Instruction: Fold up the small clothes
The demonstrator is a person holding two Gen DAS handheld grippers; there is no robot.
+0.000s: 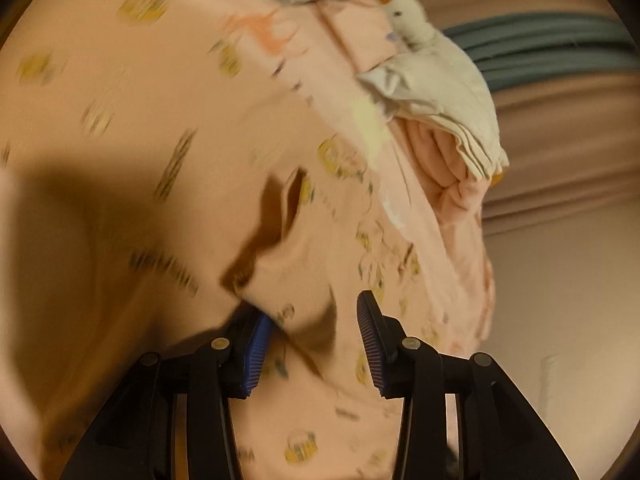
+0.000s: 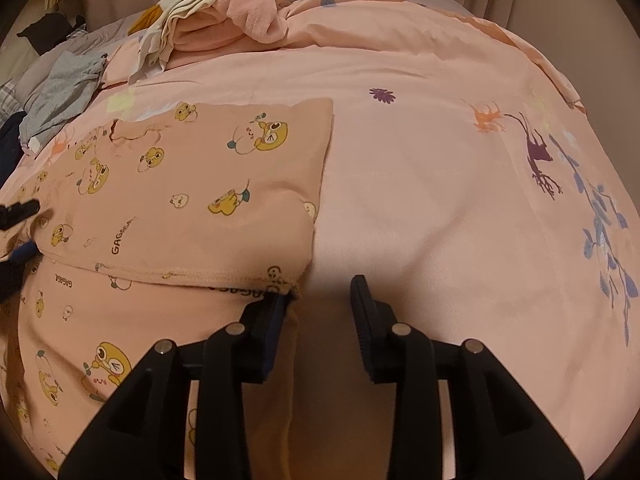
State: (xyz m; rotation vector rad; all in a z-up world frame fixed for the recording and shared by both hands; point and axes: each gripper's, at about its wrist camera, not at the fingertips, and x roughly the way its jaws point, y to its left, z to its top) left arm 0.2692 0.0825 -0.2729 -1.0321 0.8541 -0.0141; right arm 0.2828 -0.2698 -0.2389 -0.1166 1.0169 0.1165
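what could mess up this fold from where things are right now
1. The right gripper is open at the corner of the folded-over flap of the pink printed garment; its left finger overlaps the hem and could drag the fold askew as it moves off.
2. The left gripper is open with loose cloth between its fingers, so it may catch extra layers.
3. Garment and pink bedsheet look alike, so a pinch might grab the sheet.

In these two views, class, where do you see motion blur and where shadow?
Left wrist view: the printed pink garment is smeared by motion blur, with a dark shadow at left. Right wrist view: sharp, with a soft shadow on the bedspread ahead of the right tool.
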